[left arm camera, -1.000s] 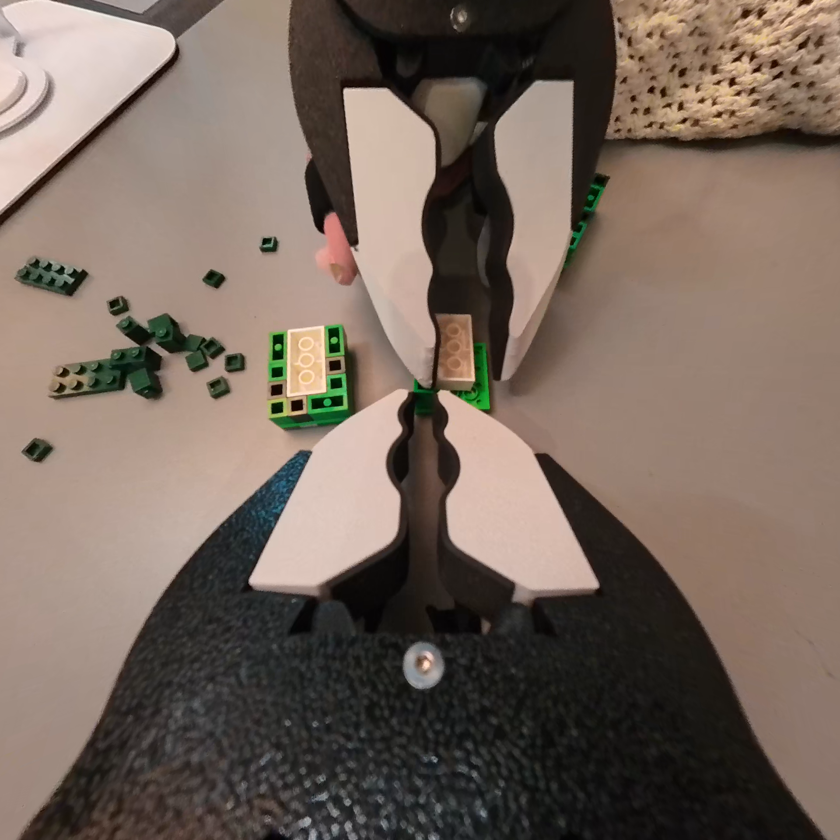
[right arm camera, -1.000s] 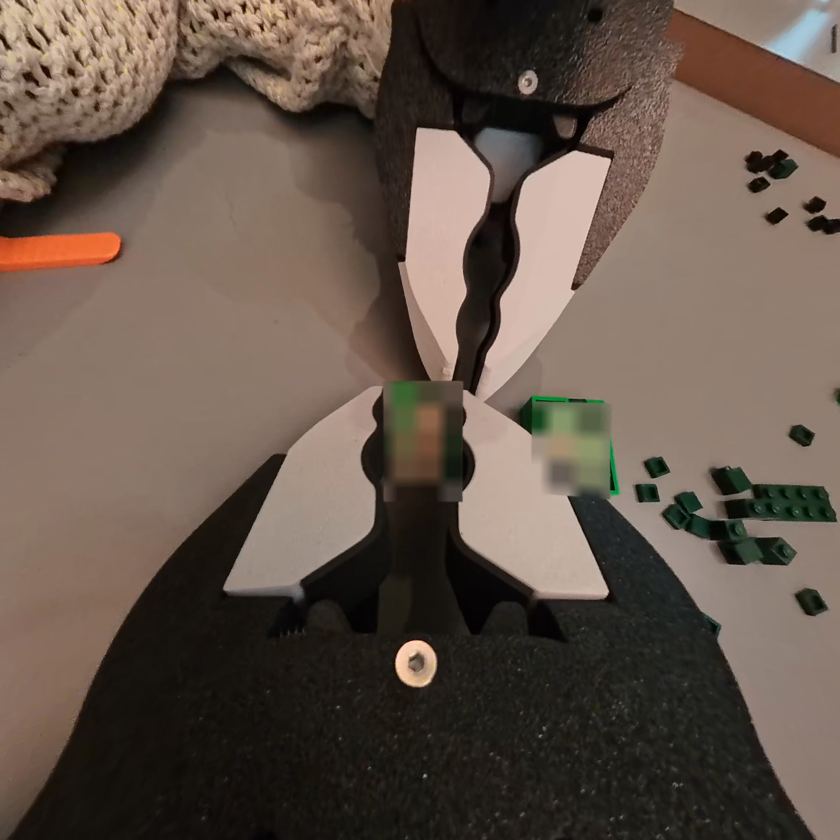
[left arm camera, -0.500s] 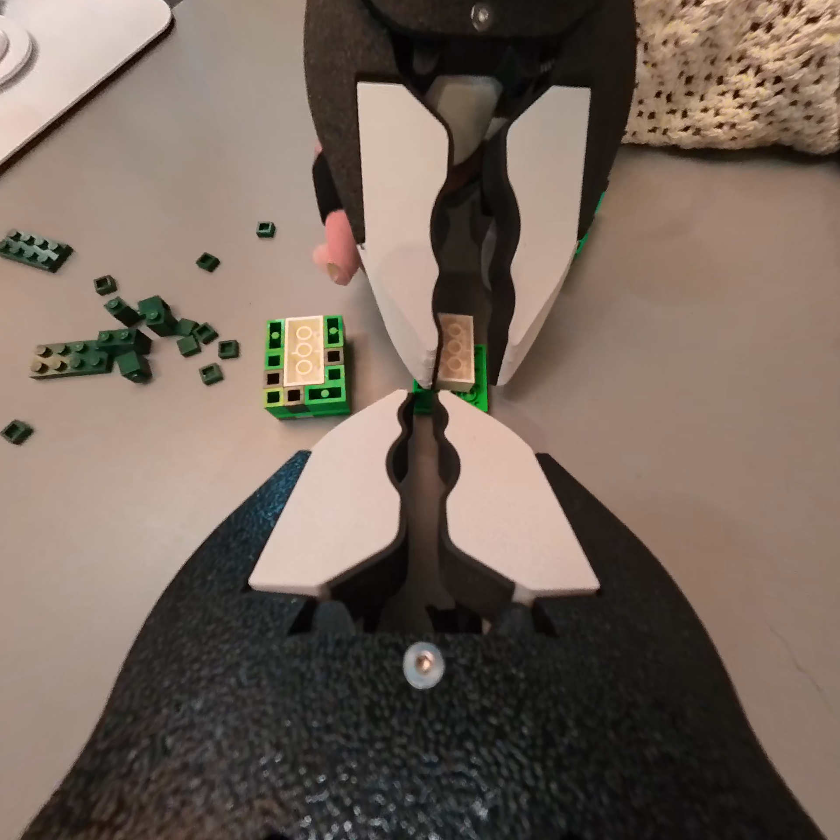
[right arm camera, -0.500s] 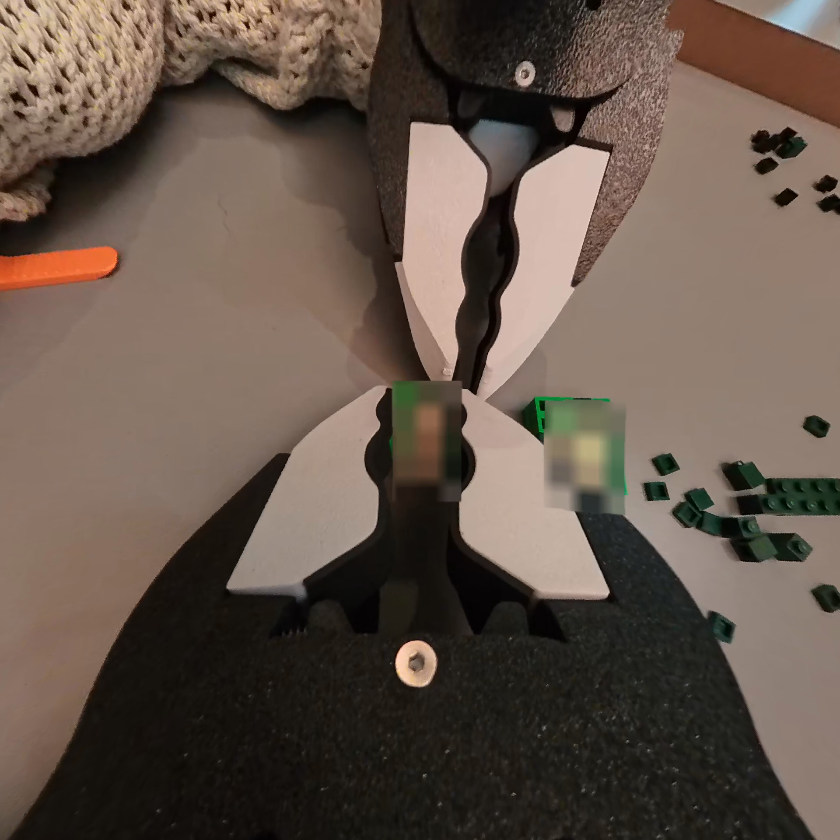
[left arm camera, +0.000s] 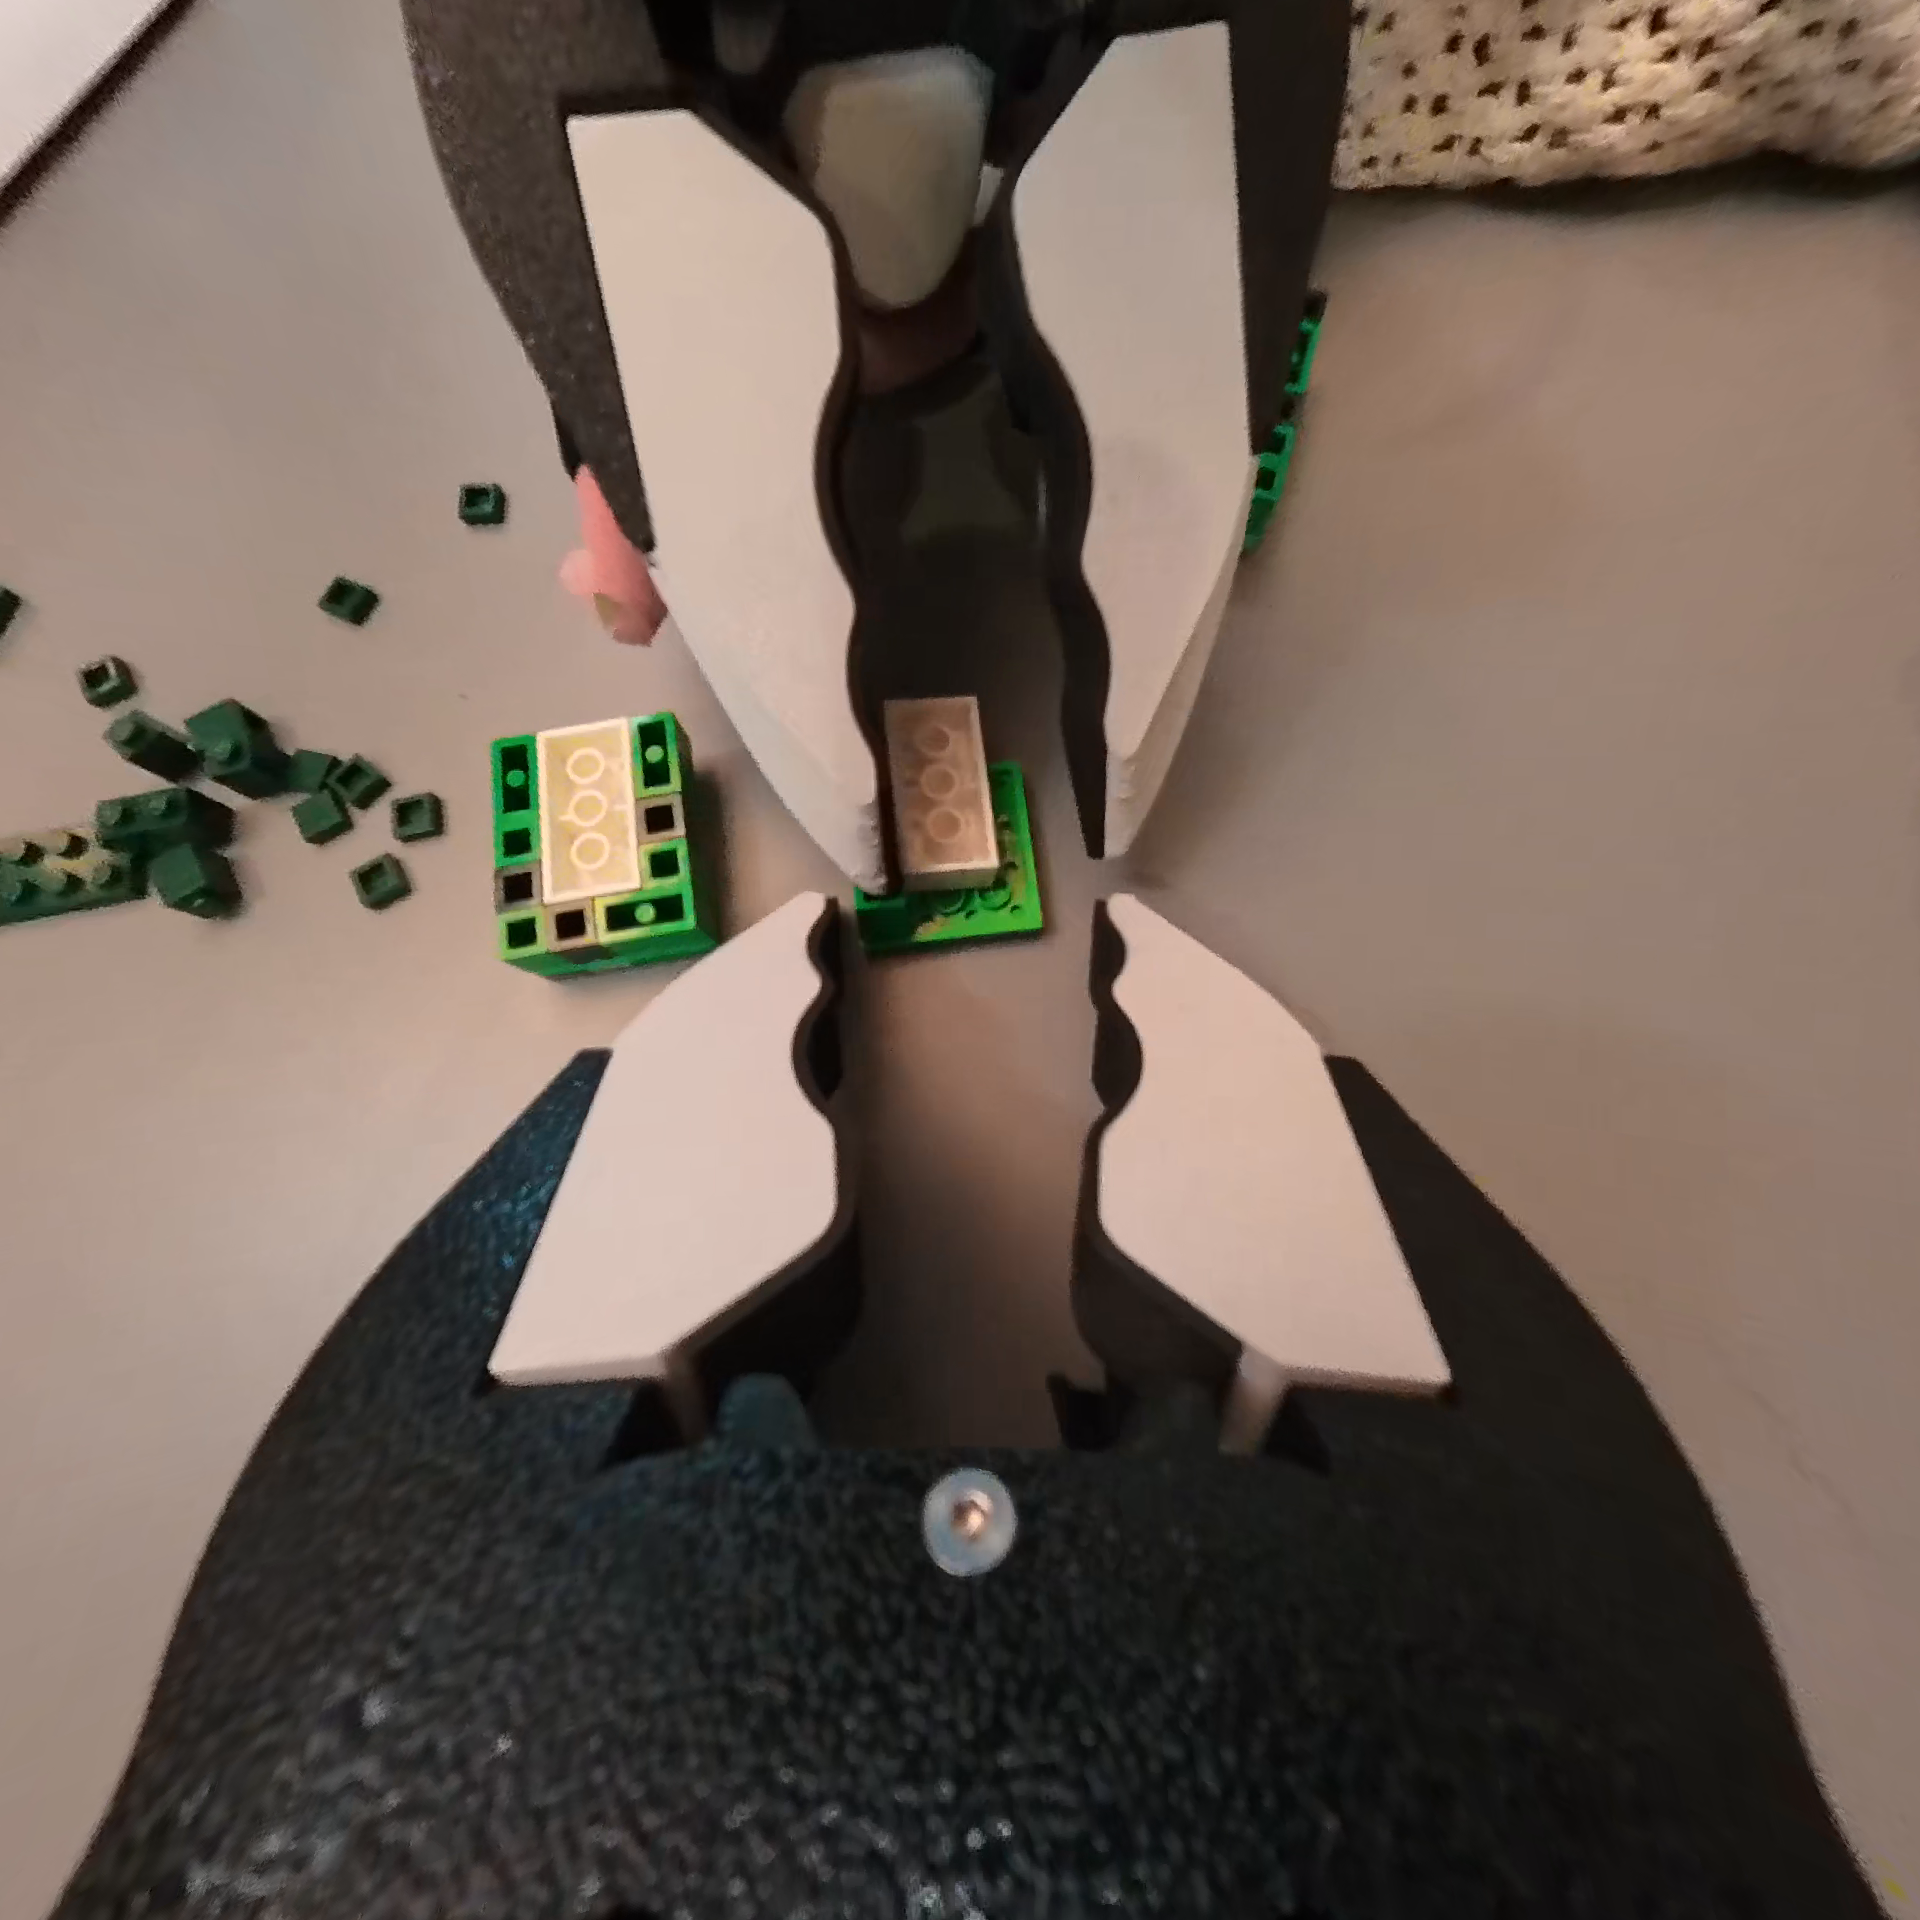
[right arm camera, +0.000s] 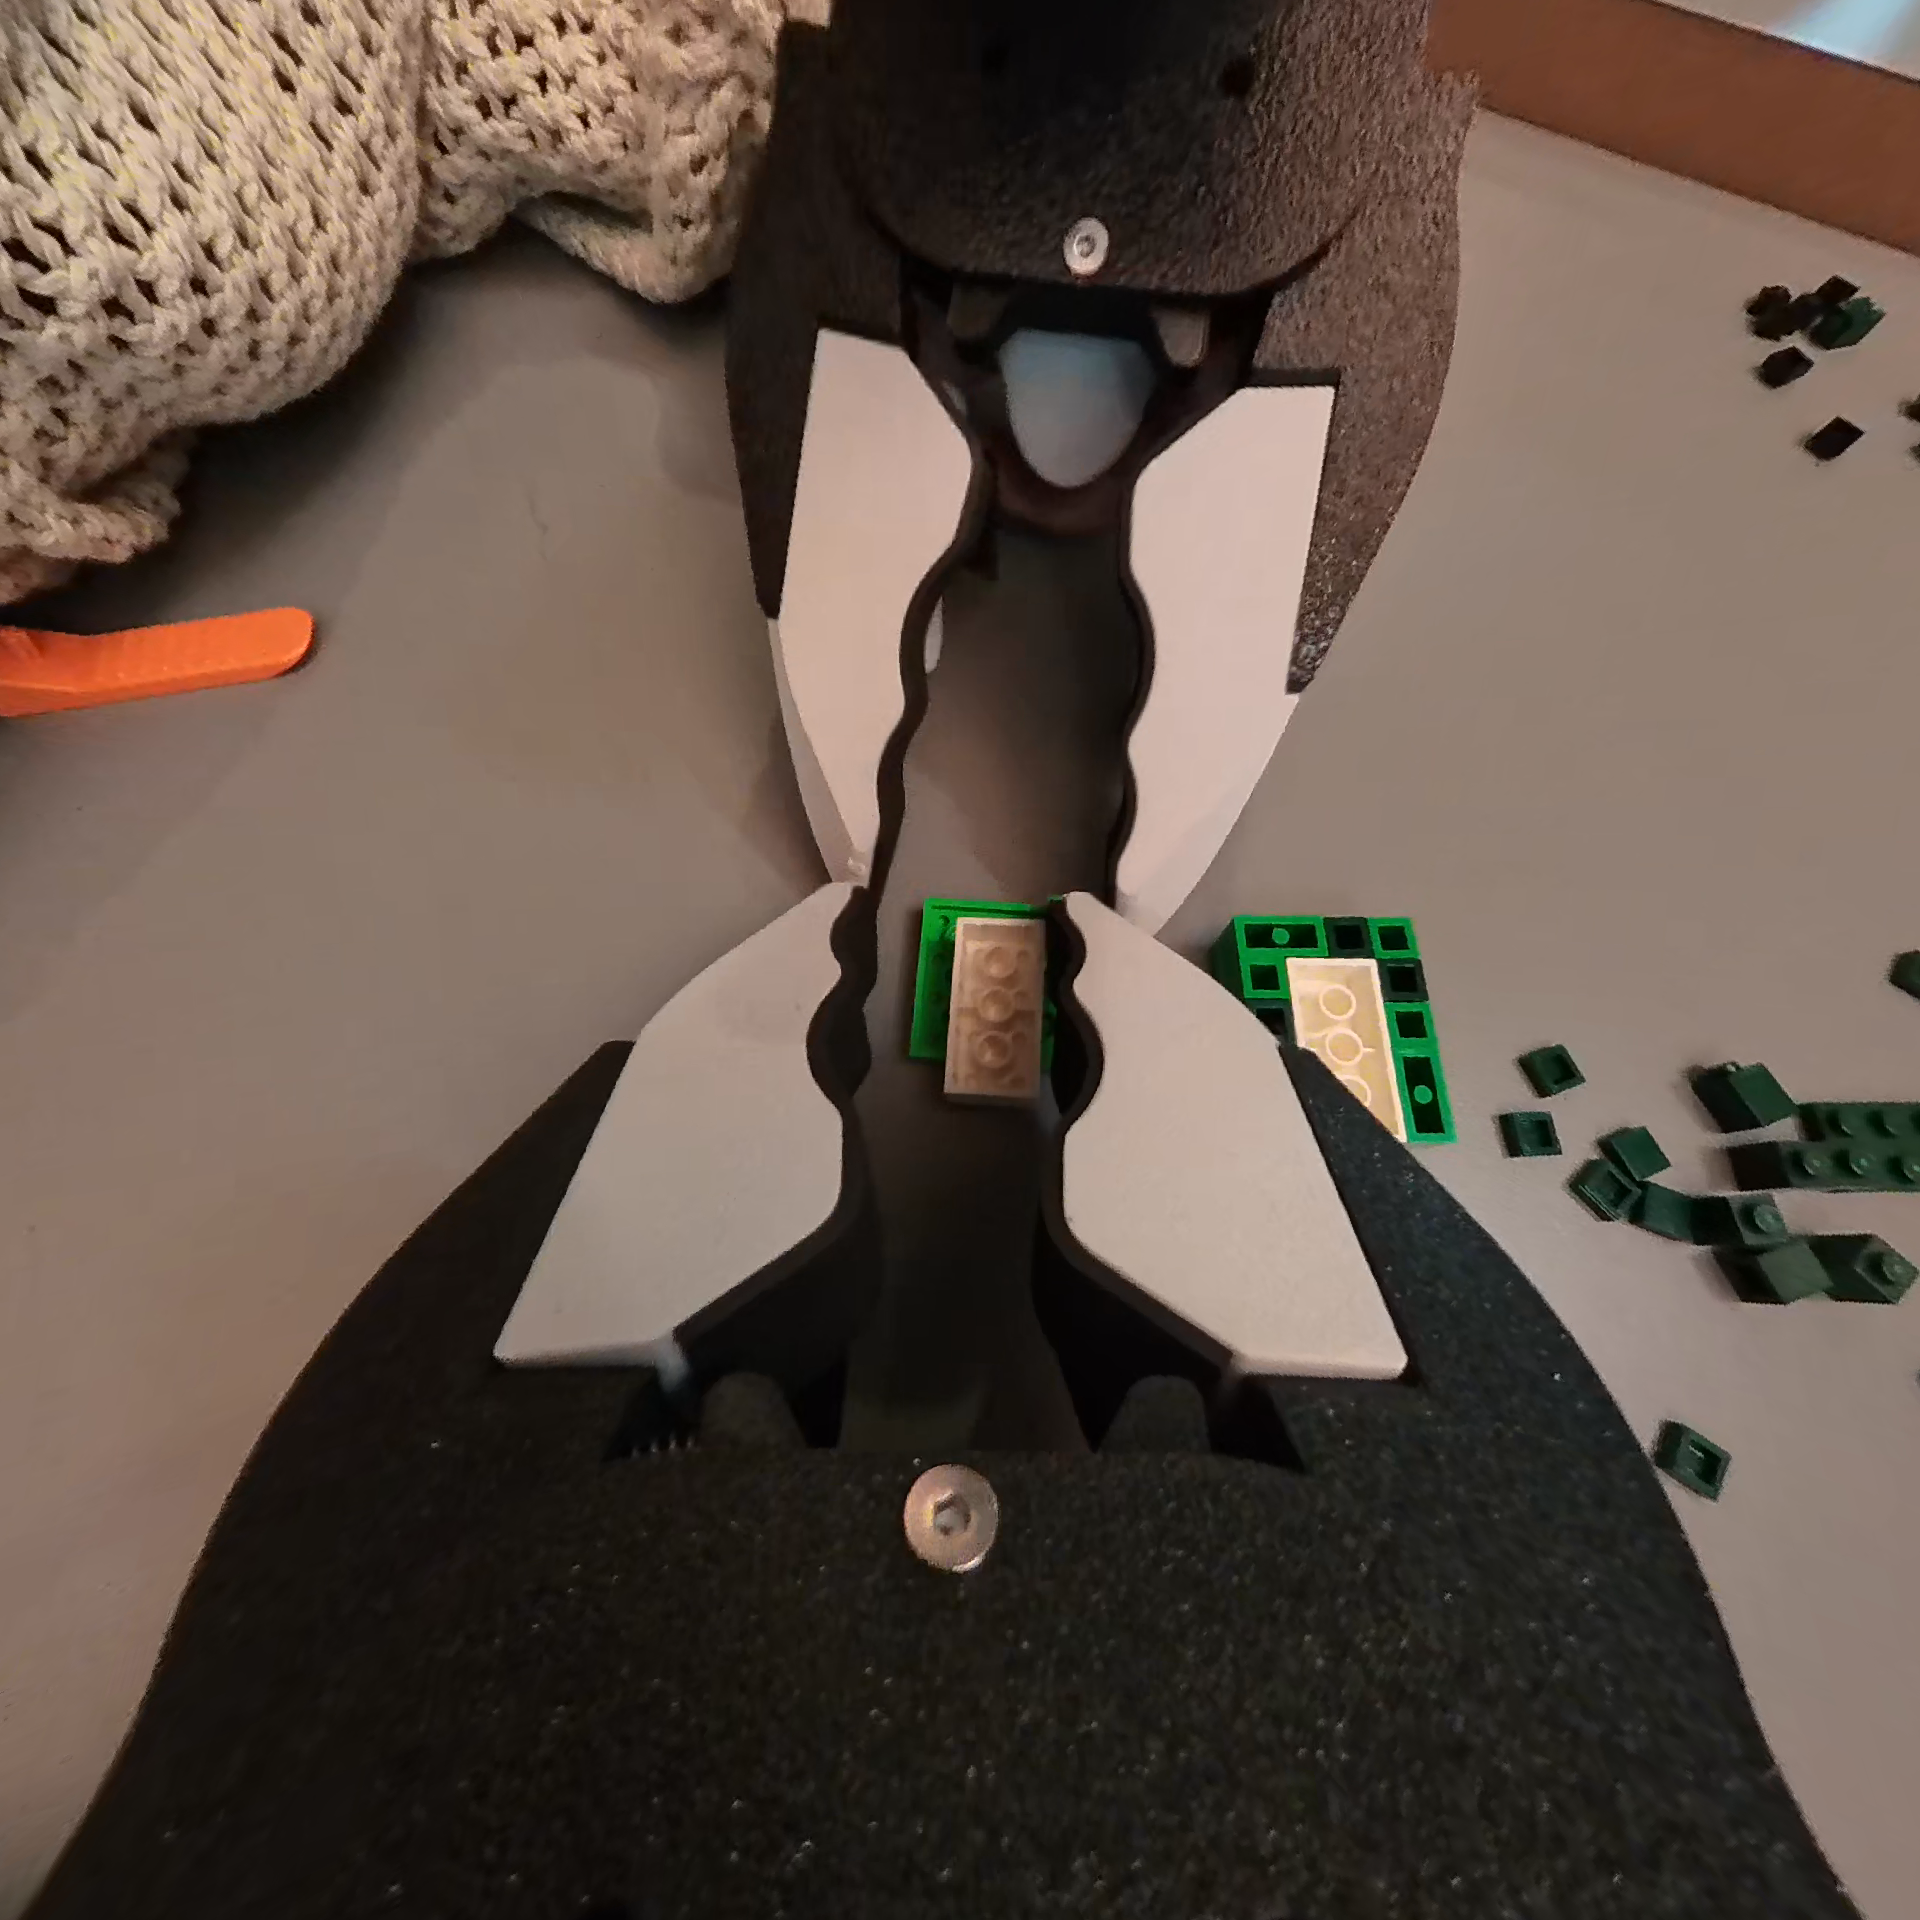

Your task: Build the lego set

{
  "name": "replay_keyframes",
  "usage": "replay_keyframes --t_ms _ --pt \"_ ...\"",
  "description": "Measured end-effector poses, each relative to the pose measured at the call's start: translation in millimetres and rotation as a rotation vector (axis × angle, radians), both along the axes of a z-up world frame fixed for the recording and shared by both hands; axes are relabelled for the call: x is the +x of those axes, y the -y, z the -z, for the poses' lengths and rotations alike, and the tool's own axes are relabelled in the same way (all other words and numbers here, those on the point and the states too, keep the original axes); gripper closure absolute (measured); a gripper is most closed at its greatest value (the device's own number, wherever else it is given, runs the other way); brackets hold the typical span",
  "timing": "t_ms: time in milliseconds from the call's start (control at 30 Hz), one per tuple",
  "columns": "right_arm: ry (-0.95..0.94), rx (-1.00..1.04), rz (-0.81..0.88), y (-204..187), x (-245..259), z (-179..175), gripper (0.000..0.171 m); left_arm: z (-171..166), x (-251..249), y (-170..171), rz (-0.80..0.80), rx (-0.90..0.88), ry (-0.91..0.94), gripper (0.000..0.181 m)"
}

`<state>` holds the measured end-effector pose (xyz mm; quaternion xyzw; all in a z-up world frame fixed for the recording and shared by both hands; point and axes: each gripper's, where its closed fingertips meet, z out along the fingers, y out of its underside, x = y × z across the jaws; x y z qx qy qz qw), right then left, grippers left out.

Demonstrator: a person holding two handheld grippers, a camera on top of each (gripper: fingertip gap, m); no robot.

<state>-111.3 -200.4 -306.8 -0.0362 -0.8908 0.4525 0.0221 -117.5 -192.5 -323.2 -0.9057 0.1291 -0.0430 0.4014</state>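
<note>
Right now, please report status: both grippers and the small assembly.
Left gripper open. Right gripper open. Tan plate sits on green piece, between them. Nothing blocking.

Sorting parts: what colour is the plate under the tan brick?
Bright green plate, clearest in the left wrist view.

You have two bright green assemblies (left arm camera: 597,847) (left arm camera: 951,904), each topped by one tan plate (left arm camera: 587,810) (left arm camera: 943,795), beside your grippers; left lie perhaps fifteen loose dark green pieces (left arm camera: 223,821), blurred; one orange strip (right arm camera: 156,660).
</note>
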Motion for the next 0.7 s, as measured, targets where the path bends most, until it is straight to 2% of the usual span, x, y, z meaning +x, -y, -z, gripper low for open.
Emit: replay_keyframes --t_ms 233,333,700 --pt "0.015 -0.043 -0.003 -2.0 -0.1 -6.1 0.137 0.2 -4.3 2.0 -0.014 -0.004 0.002 0.134" --pt "0.005 0.000 0.015 -10.5 -4.3 -0.9 0.136 -1.3 -7.2 4.3 -0.016 -0.003 -0.015 0.133" --pt "0.012 0.050 0.006 -15.9 -2.6 4.4 0.152 -9.2 -12.2 8.5 -0.004 0.027 -0.094 0.132"
